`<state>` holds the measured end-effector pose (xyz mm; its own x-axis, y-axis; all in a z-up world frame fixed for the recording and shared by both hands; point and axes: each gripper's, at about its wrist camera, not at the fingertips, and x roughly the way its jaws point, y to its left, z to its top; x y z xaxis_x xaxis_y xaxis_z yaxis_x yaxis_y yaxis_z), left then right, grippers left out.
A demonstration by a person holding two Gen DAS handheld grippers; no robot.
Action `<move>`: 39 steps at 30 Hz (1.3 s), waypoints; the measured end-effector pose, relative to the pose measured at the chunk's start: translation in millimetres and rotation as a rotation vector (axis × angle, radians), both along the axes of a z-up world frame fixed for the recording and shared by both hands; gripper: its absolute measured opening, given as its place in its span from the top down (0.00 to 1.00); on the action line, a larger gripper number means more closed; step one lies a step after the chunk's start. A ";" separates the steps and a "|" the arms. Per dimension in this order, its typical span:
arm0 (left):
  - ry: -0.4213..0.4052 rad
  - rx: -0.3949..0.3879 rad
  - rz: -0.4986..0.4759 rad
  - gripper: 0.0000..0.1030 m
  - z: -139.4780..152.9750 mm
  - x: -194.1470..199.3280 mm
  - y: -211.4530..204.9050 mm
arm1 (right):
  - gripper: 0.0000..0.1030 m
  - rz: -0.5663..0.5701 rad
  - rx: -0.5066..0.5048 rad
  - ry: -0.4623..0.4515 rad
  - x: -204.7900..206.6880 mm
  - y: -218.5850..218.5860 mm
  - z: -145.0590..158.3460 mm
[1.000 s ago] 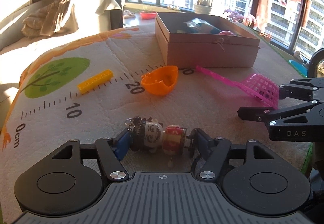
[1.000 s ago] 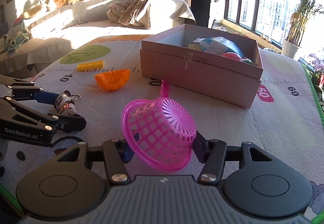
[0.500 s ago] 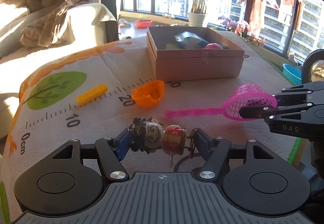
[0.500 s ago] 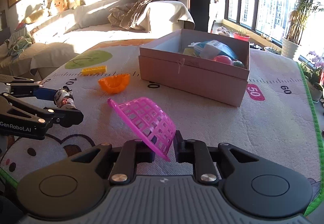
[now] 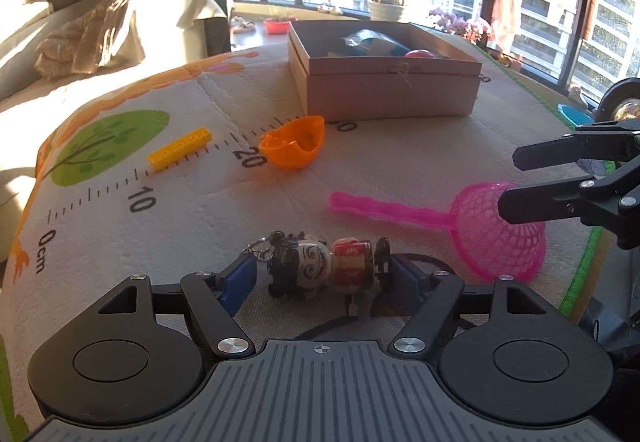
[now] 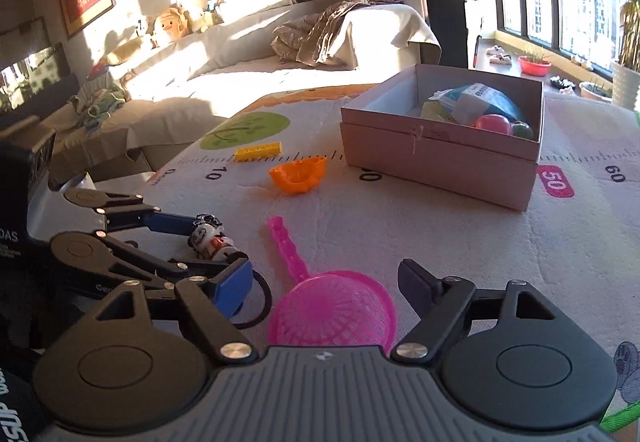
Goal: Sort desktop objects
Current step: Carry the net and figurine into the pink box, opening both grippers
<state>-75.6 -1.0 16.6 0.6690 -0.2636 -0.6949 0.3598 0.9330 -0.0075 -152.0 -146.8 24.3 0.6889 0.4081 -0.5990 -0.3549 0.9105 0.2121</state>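
Note:
My left gripper (image 5: 320, 274) is shut on a small doll keychain (image 5: 320, 268), held just above the mat; both also show in the right wrist view, the keychain (image 6: 210, 238) at left. My right gripper (image 6: 326, 284) is open, its fingers either side of the pink strainer (image 6: 332, 312), which lies on the mat near the front edge. In the left wrist view the strainer (image 5: 500, 234) lies at right under my right gripper (image 5: 508, 182). A cardboard box (image 6: 440, 154) holding several items stands further back.
An orange half-shell (image 5: 294, 144) and a yellow brick (image 5: 180, 148) lie on the ruler-print mat (image 5: 200, 210) left of the box (image 5: 390, 90). A black loop cord (image 6: 256, 302) lies under the left gripper. A sofa stands beyond the mat's left edge.
My right gripper has opened and let go of the pink strainer, which now lies on the mat. The left gripper still holds the keychain, little moved.

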 end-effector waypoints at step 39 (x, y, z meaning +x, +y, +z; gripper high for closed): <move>-0.260 -0.038 -0.101 0.19 75.9 145.4 -97.3 | 0.39 -0.317 0.056 -0.226 94.6 -98.3 91.8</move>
<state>69.8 -98.3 92.5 0.7927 -0.3609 -0.4913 0.4455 0.8931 0.0628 -57.4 -245.1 116.1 0.8981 0.1812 -0.4008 -0.1011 0.9718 0.2130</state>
